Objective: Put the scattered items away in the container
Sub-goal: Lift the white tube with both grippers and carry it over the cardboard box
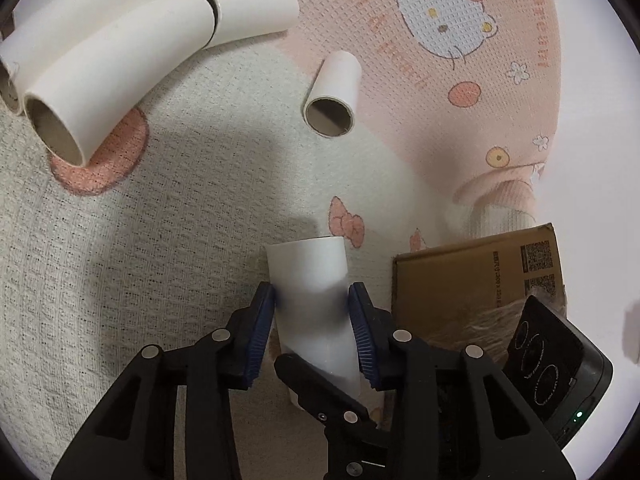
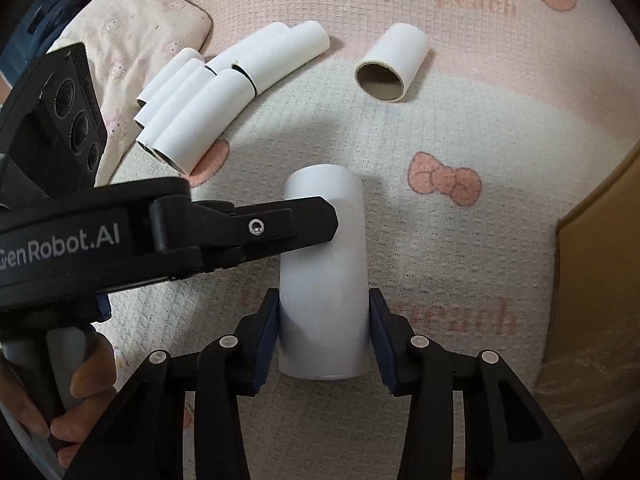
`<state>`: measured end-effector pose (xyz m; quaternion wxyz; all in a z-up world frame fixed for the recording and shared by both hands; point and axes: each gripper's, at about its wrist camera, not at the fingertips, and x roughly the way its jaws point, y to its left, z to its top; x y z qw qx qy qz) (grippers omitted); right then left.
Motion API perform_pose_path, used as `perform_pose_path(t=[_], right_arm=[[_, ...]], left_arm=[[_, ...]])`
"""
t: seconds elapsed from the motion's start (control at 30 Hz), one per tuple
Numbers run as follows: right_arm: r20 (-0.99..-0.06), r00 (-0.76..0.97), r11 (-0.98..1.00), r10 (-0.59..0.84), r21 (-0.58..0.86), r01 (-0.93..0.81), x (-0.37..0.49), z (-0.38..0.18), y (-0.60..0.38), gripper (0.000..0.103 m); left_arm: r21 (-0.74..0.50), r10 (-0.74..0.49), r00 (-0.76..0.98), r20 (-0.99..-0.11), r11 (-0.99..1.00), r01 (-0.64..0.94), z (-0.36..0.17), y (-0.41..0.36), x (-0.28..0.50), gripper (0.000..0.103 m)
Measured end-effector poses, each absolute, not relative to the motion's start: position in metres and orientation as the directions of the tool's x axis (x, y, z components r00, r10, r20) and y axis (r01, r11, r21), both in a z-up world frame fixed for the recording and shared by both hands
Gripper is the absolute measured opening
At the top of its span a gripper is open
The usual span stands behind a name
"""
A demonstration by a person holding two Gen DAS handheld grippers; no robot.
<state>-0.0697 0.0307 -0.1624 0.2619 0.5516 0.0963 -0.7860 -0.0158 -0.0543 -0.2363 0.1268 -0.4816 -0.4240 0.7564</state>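
Observation:
A white cardboard tube [image 1: 308, 268] lies on the patterned blanket, and both grippers hold it. My left gripper [image 1: 312, 296] has its blue pads pressed on the tube's two sides. In the right wrist view, my right gripper [image 2: 324, 316] is shut on the near end of the same tube [image 2: 324, 264], and a left finger [image 2: 288, 226] crosses over its upper part. One short tube [image 1: 332, 92] [image 2: 394, 64] lies alone farther off. A pile of several tubes [image 1: 120, 40] [image 2: 224, 88] sits at the upper left. The brown cardboard box [image 1: 460, 280] [image 2: 592, 280] stands to the right.
A cream and pink blanket [image 1: 160, 240] with cartoon prints covers the surface. A small pink pillow [image 2: 132, 40] lies behind the tube pile. A person's hand [image 2: 80, 400] grips the left handle at lower left. The right gripper's camera block [image 1: 548, 364] sits beside the box.

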Motion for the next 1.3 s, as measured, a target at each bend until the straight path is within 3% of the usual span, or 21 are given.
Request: perform_pose_path(t=[0.23, 0.53, 0.97, 1.13, 1.3], right_arm=[[-0.901, -0.253, -0.845, -0.353, 0.191, 0.5, -0.064, -0.144, 0.039, 0.04], [-0.849, -0.298, -0.825, -0.436, 0.245, 0.508, -0.046, -0.077, 0.047, 0.04], [-0.756, -0.507, -0.869, -0.413, 0.16, 0.469, -0.023, 0.033, 0.085, 0.04], [-0.734, -0.568, -0.896, -0.373, 0.125, 0.427, -0.025, 0.068, 0.118, 0.04], [-0.731, -0.576, -0.913, -0.366, 0.161, 0.375, -0.039, 0.088, 0.154, 0.04]], left_arm=[[-0.76, 0.582, -0.533, -0.614, -0.619, 0.199, -0.21, -0.052, -0.007, 0.041], [-0.721, 0.533, -0.606, -0.591, -0.685, 0.101, -0.134, -0.048, 0.021, 0.041], [-0.697, 0.613, -0.629, -0.478, -0.701, -0.153, -0.049, 0.013, 0.031, 0.041], [-0.665, 0.658, -0.582, -0.477, -0.704, -0.25, -0.022, 0.052, 0.019, 0.041], [-0.631, 0.661, -0.518, -0.544, -0.728, -0.267, 0.009, 0.086, -0.01, 0.041]])
